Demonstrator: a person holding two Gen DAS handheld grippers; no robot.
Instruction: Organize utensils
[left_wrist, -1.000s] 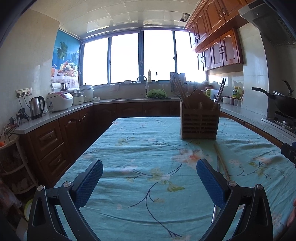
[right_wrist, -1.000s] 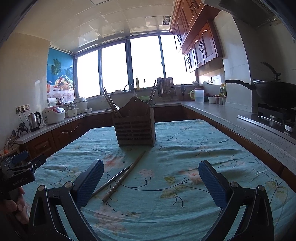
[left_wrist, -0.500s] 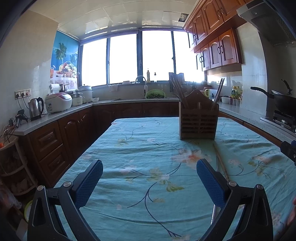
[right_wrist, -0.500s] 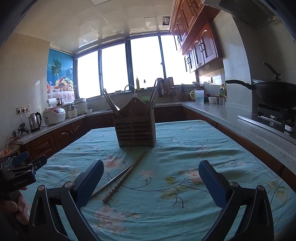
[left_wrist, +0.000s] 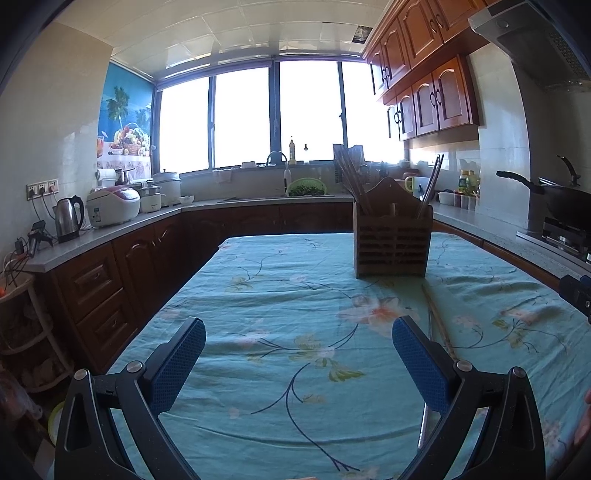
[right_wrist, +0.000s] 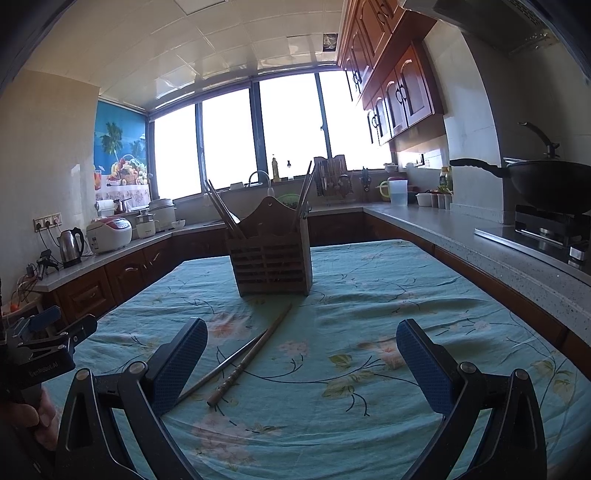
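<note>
A slatted wooden utensil holder (left_wrist: 392, 242) (right_wrist: 271, 254) stands on the floral table, with chopsticks leaning out of its left and right compartments. Two loose sticks lie on the cloth in front of it: a wooden chopstick (right_wrist: 251, 354) (left_wrist: 439, 321) and a thinner dark metal one (right_wrist: 221, 369) (left_wrist: 429, 325). My right gripper (right_wrist: 301, 362) is open above the cloth, the loose sticks just inside its left finger. My left gripper (left_wrist: 299, 363) is open and empty, with the sticks running behind its right finger (left_wrist: 421, 365).
The table wears a teal floral cloth (left_wrist: 295, 295). Counters wrap the room: a kettle (left_wrist: 68, 218) and rice cooker (left_wrist: 112, 205) on the left, a sink under the window, a wok (right_wrist: 546, 184) on a stove at right. The left gripper's body (right_wrist: 40, 350) sits at the right view's left edge.
Both views have shifted only slightly; the holder has drifted a little left in the left wrist view. Both grippers stay open and the sticks have not moved.
</note>
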